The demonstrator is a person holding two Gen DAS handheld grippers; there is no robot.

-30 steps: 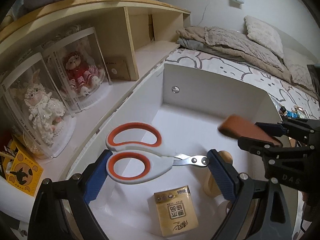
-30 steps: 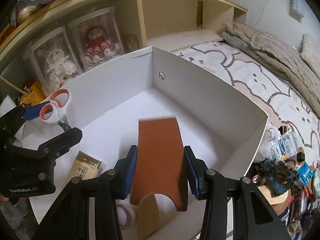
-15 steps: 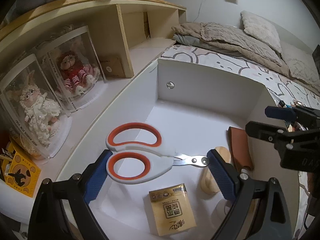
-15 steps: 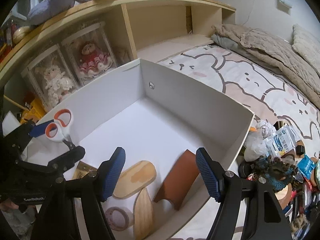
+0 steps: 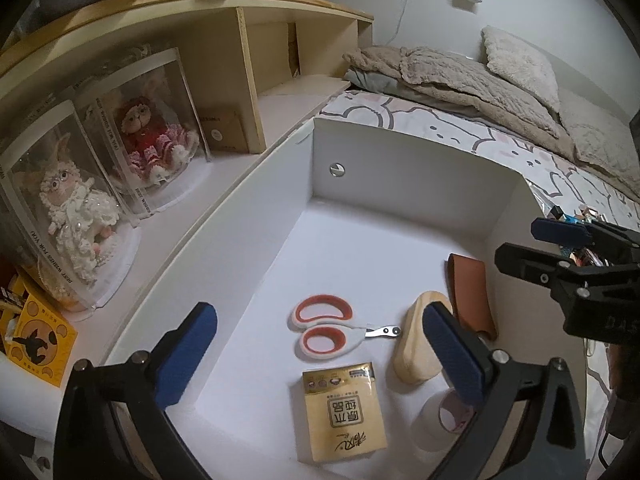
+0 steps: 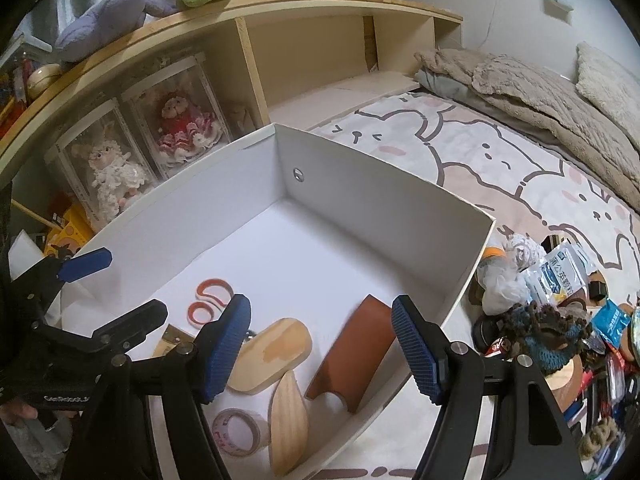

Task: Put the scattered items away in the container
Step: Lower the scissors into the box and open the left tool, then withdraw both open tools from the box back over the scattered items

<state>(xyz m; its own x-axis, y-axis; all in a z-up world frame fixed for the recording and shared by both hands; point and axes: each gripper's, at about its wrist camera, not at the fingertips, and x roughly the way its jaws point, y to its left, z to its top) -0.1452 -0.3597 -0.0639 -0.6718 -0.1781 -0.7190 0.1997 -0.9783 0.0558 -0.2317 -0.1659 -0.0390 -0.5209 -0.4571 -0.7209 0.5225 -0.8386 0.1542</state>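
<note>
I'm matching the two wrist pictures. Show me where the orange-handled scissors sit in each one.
Left wrist: the scissors lie on the box floor at lower centre, just above the yellow tissue packet.
Right wrist: the scissors are at lower left, partly behind a blue pad.
Shared landmark: the metal rivet in the white box's far wall.

A home bedroom.
Bed (image 6: 480, 152) with pillow (image 5: 520, 64) at 2 o'clock; boxed dolls (image 5: 152, 136) on shelf (image 5: 248, 80) at 10.

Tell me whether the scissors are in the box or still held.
In the box. The scissors lie flat on the white box floor, blades closed, below the open, empty left gripper.
</note>
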